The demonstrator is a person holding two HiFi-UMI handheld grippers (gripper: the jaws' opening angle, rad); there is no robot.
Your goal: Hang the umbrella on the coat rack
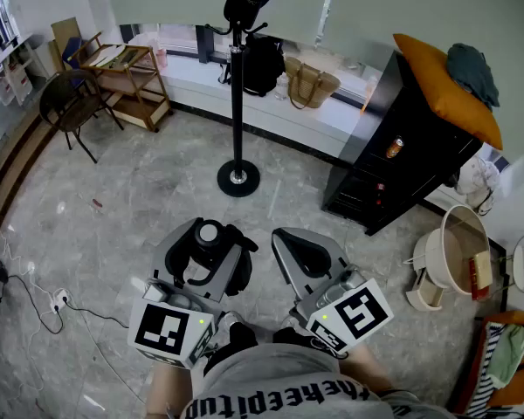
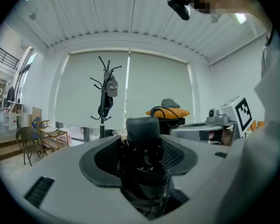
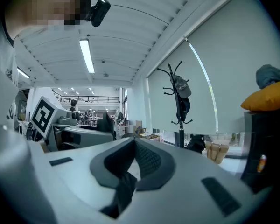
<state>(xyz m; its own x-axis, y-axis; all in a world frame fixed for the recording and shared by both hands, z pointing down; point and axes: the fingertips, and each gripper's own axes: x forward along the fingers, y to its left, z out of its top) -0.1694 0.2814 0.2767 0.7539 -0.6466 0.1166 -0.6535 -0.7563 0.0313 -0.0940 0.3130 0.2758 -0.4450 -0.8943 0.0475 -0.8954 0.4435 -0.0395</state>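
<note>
- Since the coat rack [image 1: 237, 103] stands well ahead across the floor [image 1: 140, 199] and already carries a cap [image 2: 112, 87] and a bag [image 2: 105, 107], the umbrella [image 2: 142, 157] may snag on them or miss a free hook, I judge.
- If the grip slackens, it could slide down and drop.
- The umbrella stands upright between the jaws of the left claw [image 1: 211, 238], which are spread wide and clamped on it.
- The right claw [image 1: 284, 238], just beside, is closed and empty.

A grey marble-patterned tile floor [image 1: 148, 199] runs to a low white window ledge [image 1: 201, 85] under pale roller blinds [image 2: 154, 92]. A dark round-backed chair [image 1: 68, 103] stands beside a wooden shelf trolley [image 1: 135, 81]. A black cabinet [image 1: 375, 173] carries an orange cushion [image 1: 445, 90]. A fluorescent tube [image 3: 86, 55] lights the ribbed white ceiling [image 3: 130, 36].
</note>
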